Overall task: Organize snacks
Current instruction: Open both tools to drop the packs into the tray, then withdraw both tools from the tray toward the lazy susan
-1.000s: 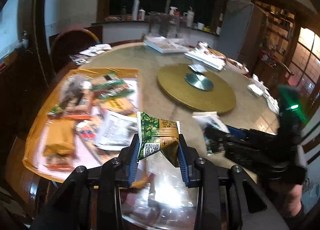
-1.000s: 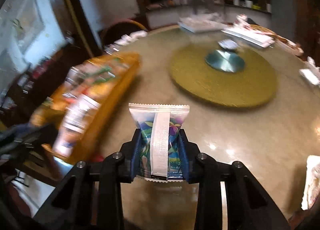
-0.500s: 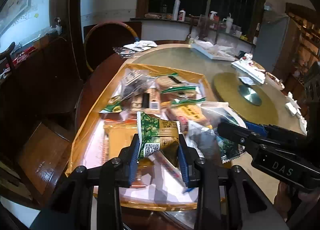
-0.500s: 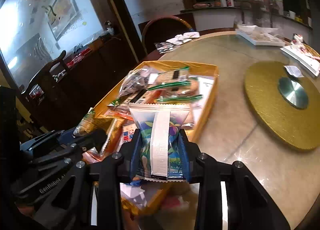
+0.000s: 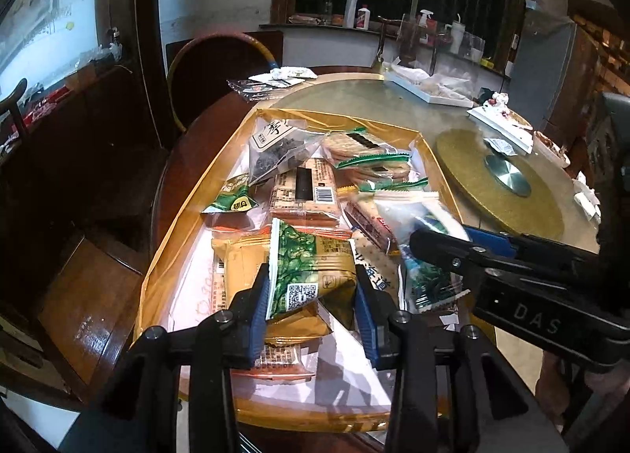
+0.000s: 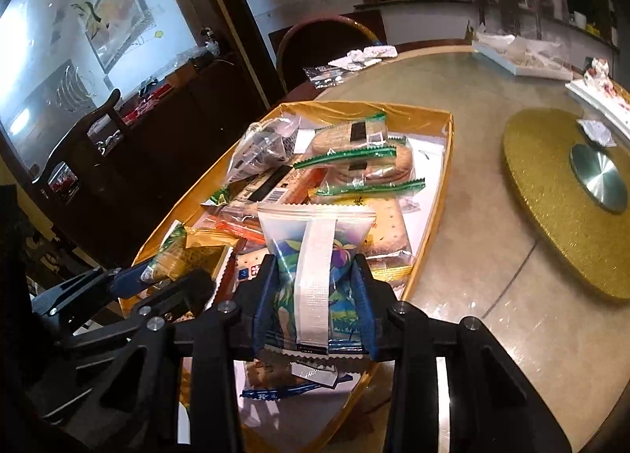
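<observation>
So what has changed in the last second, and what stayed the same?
Both tools swung left from over the bare table to above the gold tray. The left tool kept its grip on the green and gold packet; the right tool kept the blue packet. Nothing was let go.

Both wrist cameras look forward and down from close above the near end of the gold tray (image 5: 165,256) (image 6: 437,217). The left view sits nearer the tray's left edge, the right view nearer its right edge. Both share the tray and the gold turntable (image 5: 508,197) (image 6: 551,217) beyond it.
</observation>
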Demonstrator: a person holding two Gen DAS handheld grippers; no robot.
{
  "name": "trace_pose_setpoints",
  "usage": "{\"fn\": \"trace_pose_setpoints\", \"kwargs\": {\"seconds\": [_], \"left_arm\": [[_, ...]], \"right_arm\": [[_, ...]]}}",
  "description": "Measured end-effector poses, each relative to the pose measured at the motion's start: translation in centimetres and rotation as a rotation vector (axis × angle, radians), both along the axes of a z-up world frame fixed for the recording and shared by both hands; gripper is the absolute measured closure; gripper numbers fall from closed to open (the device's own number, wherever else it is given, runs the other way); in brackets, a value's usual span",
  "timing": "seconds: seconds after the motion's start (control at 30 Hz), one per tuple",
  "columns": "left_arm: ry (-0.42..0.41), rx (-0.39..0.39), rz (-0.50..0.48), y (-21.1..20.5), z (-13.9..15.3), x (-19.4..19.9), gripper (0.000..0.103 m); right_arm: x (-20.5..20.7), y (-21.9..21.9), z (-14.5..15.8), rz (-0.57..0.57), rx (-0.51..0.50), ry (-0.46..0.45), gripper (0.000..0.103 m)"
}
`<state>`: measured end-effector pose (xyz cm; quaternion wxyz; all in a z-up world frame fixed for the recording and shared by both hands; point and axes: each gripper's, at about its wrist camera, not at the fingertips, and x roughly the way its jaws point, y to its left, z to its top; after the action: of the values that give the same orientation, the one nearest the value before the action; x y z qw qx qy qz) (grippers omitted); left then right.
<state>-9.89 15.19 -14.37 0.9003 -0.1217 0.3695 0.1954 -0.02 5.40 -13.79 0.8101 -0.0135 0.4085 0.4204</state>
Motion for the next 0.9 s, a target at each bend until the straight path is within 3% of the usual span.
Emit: {"fn": "trace_pose_setpoints", "kwargs": {"seconds": [0.1,0.17,0.23,0.27,0.3,0.33,0.53,0.7,0.9], "left_arm": [[0.000,-0.002,-0.005,0.0,0.0,0.0,0.057],[-0.008,-0.006,-0.012,-0.2,0.3,-0.1,0.041],[-0.047,-0.009,-0.011,-0.4,1.0,-0.7,0.034],[-0.074,-0.003,-0.008,-0.6,1.5,-1.1,0.023],[-0.090,0.006,-0.004,-0.8,1.8,-1.3,0.018],[-0.108,0.022,-0.005,-1.1,2.2,-1.5,0.017],[-0.159,0.061,-0.041,-3.9,4.5,-1.6,0.017],[-0.188,0.071,-0.062,-6.9,5.4,-0.3,0.016],[-0.162,0.079,-0.147,-9.7,5.7,2.1,0.016]], "right_arm": [[0.3,-0.3,-0.2,-0.012,0.015,0.021,0.060],[0.7,-0.8,-0.2,-0.025,0.037,0.050,0.060],[1.0,-1.9,0.5,-0.036,0.080,0.067,0.059],[0.9,-2.7,1.2,-0.038,0.103,0.051,0.056],[0.7,-3.4,1.9,-0.046,0.120,0.031,0.048],[0.6,-4.6,2.8,-0.060,0.146,0.006,0.039],[1.6,-9.7,5.4,-0.118,0.236,-0.017,0.031],[3.9,-14.1,5.1,-0.200,0.252,0.021,0.030],[7.7,-18.5,4.9,-0.329,0.237,0.052,0.030]]}}
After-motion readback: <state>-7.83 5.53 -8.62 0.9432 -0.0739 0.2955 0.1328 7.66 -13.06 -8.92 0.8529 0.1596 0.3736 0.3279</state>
